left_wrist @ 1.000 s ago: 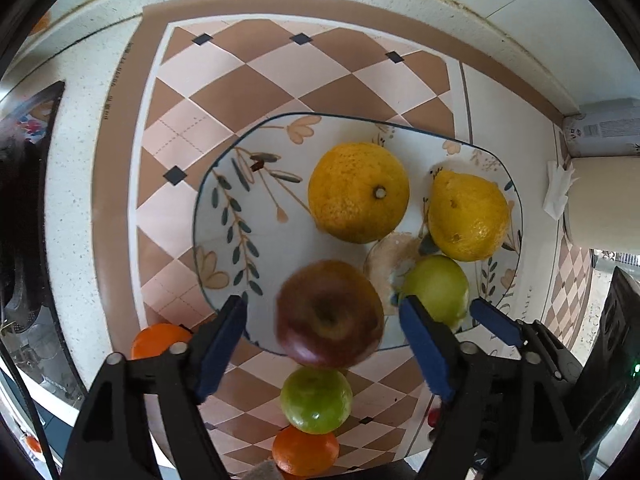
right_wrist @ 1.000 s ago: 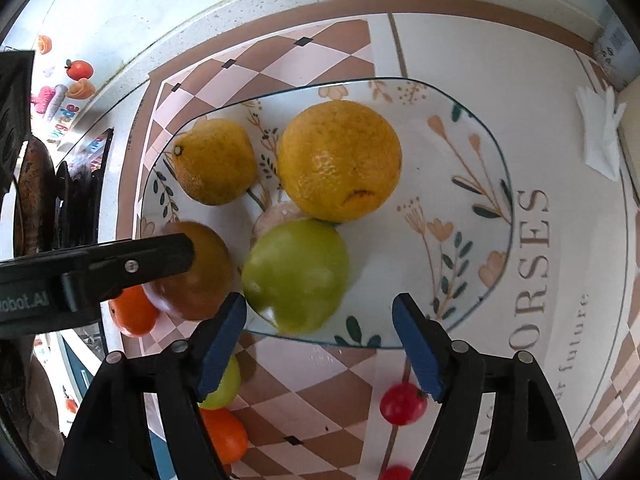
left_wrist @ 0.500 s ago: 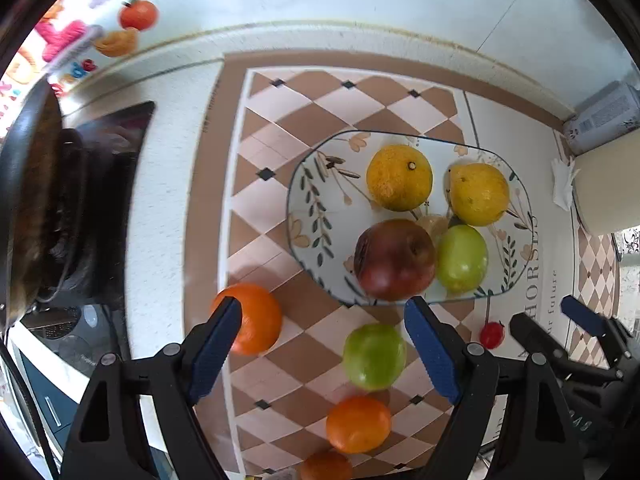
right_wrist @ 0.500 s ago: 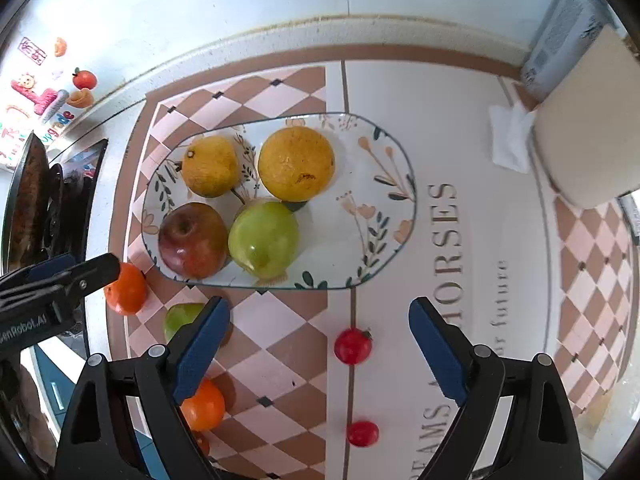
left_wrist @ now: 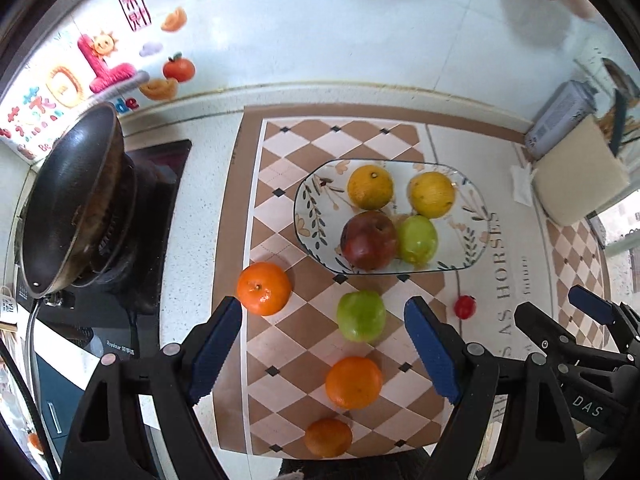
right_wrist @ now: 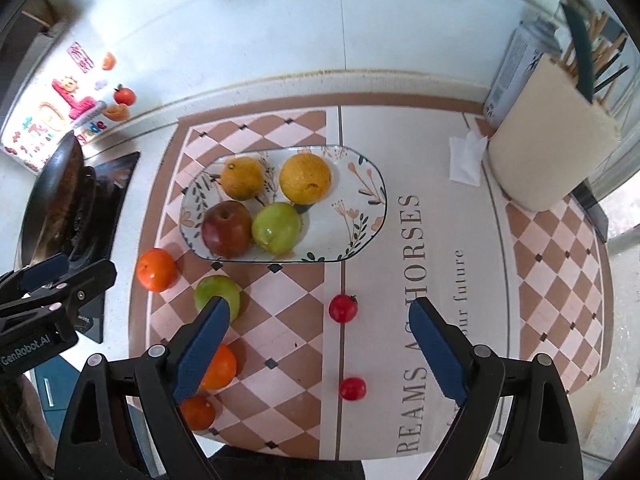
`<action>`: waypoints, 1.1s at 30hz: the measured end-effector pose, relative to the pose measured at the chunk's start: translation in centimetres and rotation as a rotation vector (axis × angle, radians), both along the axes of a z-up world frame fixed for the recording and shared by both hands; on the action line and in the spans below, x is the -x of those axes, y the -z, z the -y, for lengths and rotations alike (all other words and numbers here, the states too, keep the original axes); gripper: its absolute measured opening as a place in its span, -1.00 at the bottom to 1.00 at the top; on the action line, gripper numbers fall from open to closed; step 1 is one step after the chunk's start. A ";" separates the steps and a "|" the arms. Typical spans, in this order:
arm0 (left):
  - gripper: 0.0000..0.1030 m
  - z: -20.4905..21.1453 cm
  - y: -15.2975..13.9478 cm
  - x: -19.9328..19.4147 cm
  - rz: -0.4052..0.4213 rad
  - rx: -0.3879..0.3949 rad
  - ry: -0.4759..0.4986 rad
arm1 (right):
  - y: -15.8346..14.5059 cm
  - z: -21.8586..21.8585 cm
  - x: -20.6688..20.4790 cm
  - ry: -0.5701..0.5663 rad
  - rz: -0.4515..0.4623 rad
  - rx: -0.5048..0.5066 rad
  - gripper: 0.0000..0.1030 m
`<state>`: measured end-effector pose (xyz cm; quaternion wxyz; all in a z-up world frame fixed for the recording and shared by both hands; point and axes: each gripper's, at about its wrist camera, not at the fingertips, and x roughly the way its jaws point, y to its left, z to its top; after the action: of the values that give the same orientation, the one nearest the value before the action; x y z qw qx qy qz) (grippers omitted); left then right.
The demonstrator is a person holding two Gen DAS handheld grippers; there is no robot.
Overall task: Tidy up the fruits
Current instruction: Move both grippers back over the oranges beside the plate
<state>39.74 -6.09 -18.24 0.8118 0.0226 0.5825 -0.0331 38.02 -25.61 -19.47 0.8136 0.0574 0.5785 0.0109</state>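
- Left tongs point(left_wrist: 323, 354): spread wide, nothing between them, held above the near part of the checkered mat point(left_wrist: 280, 184) on your desk
- Loose orange, far left point(left_wrist: 263, 288): one, lies ahead and left of the left tongs, just off the tip of their left finger point(left_wrist: 216, 344)
- Loose green apple point(left_wrist: 361, 315): one, lies straight ahead of the left tongs, between the two finger lines and just short of the plate; roundish, so no long axis to align with; your left hand is the nearer one, since in the right wrist view the right tongs' left finger partly covers it
- Loose oranges, near edge: two, point(left_wrist: 353, 382) and point(left_wrist: 328, 437), in a line under the left tongs' opening
- Plate point(left_wrist: 316, 216): one, oval, long axis running left to right, beyond the green apple; it holds four fruits: one red apple point(left_wrist: 369, 240), one green apple point(left_wrist: 417, 239), two yellow-orange citrus point(left_wrist: 370, 187) point(left_wrist: 432, 194)
- Cherry tomatoes: two, point(right_wrist: 343, 308) and point(right_wrist: 352, 389), ahead of the right tongs, between their finger lines
- Right tongs point(right_wrist: 316, 354): spread wide, empty, nearer to the tomatoes
- Count left outside the plate, by your judgement: three oranges, one green apple, two tomatoes
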 end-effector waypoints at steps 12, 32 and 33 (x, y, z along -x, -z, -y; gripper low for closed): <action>0.61 0.6 -4.1 4.3 0.091 0.024 0.017 | -6.2 -0.7 4.6 -0.006 0.113 -0.010 0.81; 0.96 -1.4 -2.9 5.0 0.097 -0.047 -0.039 | -2.1 -1.4 5.1 -0.017 0.011 -0.221 0.81; 0.96 -1.9 -2.0 5.0 0.083 -0.075 -0.051 | -0.2 -2.2 4.8 -0.035 -0.036 -0.248 0.81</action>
<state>34.76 -4.21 -16.26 0.8344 0.0397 0.5496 0.0103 33.27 -23.45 -19.31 0.7894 0.1477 0.5881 0.0958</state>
